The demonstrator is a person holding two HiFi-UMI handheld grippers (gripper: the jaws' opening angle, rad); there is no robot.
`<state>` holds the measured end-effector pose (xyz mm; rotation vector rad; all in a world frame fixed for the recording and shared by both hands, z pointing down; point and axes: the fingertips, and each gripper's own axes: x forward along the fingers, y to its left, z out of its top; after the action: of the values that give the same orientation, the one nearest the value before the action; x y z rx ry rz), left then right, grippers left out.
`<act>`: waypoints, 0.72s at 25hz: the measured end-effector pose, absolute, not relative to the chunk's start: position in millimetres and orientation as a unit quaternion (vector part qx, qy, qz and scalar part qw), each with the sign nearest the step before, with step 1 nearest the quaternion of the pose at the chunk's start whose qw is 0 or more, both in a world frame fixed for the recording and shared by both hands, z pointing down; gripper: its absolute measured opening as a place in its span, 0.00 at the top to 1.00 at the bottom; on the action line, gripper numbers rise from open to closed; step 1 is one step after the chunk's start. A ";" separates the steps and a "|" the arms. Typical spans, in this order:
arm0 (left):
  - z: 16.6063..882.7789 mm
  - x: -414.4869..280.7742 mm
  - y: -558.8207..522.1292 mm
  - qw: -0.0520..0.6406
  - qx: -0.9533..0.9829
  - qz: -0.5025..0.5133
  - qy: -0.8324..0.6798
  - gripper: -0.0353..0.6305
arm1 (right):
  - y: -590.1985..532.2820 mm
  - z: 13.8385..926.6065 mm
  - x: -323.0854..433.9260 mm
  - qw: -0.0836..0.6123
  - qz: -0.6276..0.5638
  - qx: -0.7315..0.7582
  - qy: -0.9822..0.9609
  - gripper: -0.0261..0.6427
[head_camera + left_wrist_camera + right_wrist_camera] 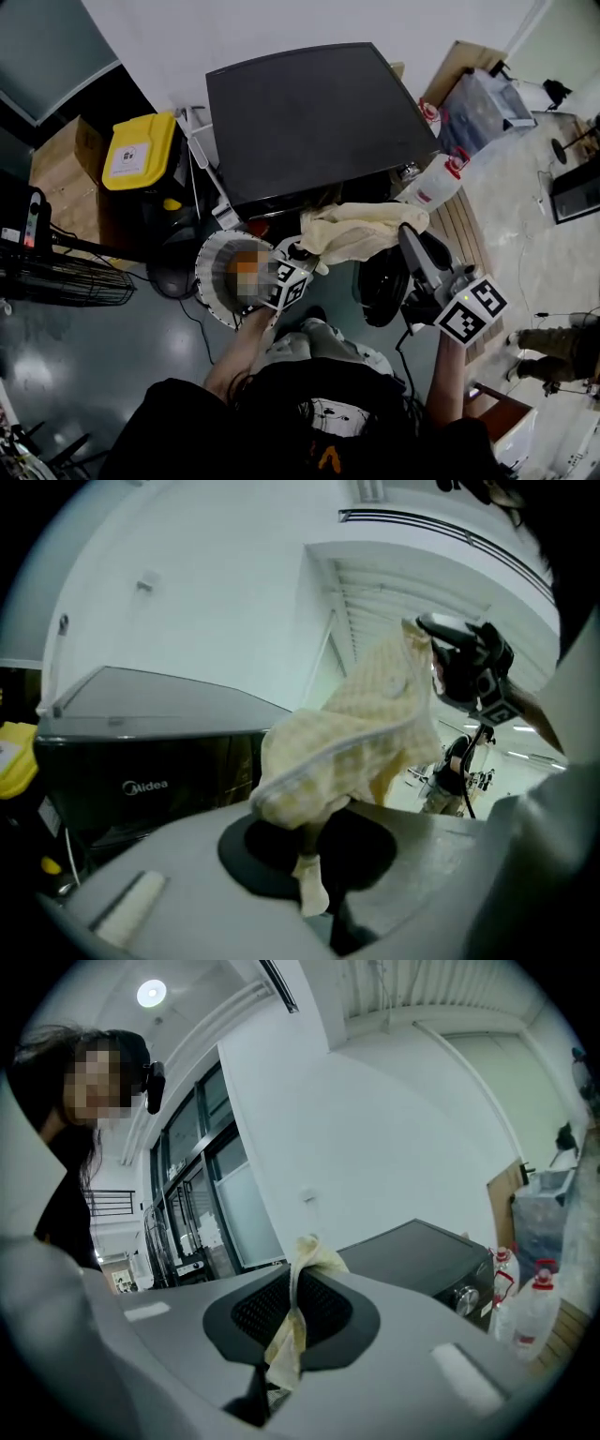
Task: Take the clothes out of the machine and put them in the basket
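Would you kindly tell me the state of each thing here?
Cloth: out of the machine, held up between both grippers.
Left gripper: jaws shut on cloth.
Right gripper: jaws shut on cloth.
Basket: upright, cloth not yet in it.

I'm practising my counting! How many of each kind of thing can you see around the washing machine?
Grippers: 2 (left gripper, right gripper)
Pale yellow cloth: 1
Washing machine: 1
Basket: 1
Bottles with red caps: 2
Yellow-lidded bin: 1
Total: 8
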<state>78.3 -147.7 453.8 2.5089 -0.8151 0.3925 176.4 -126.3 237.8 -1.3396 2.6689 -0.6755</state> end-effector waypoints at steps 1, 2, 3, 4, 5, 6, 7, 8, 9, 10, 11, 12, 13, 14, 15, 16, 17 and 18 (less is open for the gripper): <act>448.0 72.8 -147.2 0.233 0.914 0.138 -0.302 0.92 | -124.2 244.6 176.6 0.038 -0.226 -0.436 0.870 0.90; 441.8 68.0 -146.5 0.230 0.914 0.133 -0.308 0.92 | -121.8 252.6 175.9 0.032 -0.232 -0.435 0.869 0.90; 435.1 64.1 -145.5 0.229 0.913 0.126 -0.313 0.92 | -119.0 262.0 174.6 0.021 -0.236 -0.434 0.869 0.90; 427.4 61.1 -144.4 0.227 0.913 0.117 -0.317 0.92 | -115.9 272.5 172.6 0.006 -0.239 -0.434 0.869 0.90; 418.7 58.7 -143.3 0.227 0.914 0.105 -0.320 0.92 | -112.5 283.5 170.0 -0.014 -0.239 -0.433 0.869 0.90; 409.0 56.5 -141.9 0.227 0.914 0.092 -0.323 0.92 | -108.8 294.4 166.5 -0.036 -0.238 -0.432 0.869 0.90; 398.6 54.6 -140.2 0.225 0.915 0.078 -0.325 0.92 | -104.8 304.4 162.2 -0.057 -0.235 -0.428 0.871 0.90; 387.9 52.7 -137.8 0.223 0.916 0.065 -0.326 0.92 | -100.6 313.2 157.1 -0.075 -0.232 -0.422 0.873 0.90; 377.3 51.0 -134.6 0.219 0.918 0.053 -0.327 0.92 | -96.1 320.2 151.4 -0.089 -0.230 -0.413 0.877 0.90; 367.0 49.3 -130.9 0.215 0.919 0.040 -0.328 0.92 | -91.8 325.6 145.5 -0.097 -0.227 -0.404 0.881 0.90; 357.0 47.5 -127.0 0.213 0.920 0.026 -0.330 0.92 | -87.9 329.5 139.7 -0.103 -0.224 -0.393 0.886 0.90; 347.2 45.1 -123.4 0.212 0.919 0.010 -0.332 0.92 | -85.2 332.1 134.2 -0.107 -0.218 -0.384 0.891 0.90; 337.4 42.0 -120.5 0.212 0.918 -0.008 -0.336 0.92 | -83.9 333.7 129.2 -0.110 -0.210 -0.376 0.896 0.90; 327.8 38.1 -118.1 0.213 0.915 -0.026 -0.341 0.92 | -83.7 334.7 124.5 -0.114 -0.200 -0.369 0.900 0.89; 318.5 33.5 -115.9 0.213 0.912 -0.042 -0.347 0.92 | -84.0 335.4 119.8 -0.118 -0.189 -0.362 0.905 0.89; 309.5 28.5 -113.5 0.212 0.910 -0.057 -0.352 0.92 | -83.8 336.0 114.7 -0.123 -0.179 -0.354 0.910 0.87; 300.8 23.7 -110.8 0.208 0.908 -0.069 -0.358 0.92 | -82.8 336.7 108.8 -0.128 -0.169 -0.342 0.916 0.82; 292.5 19.4 -107.9 0.200 0.907 -0.076 -0.362 0.92 | -81.4 337.1 102.1 -0.132 -0.161 -0.327 0.922 0.74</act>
<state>19.4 -107.9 292.5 2.5354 -1.0131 -0.2116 102.1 -81.4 337.1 -1.1228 3.1691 -0.5518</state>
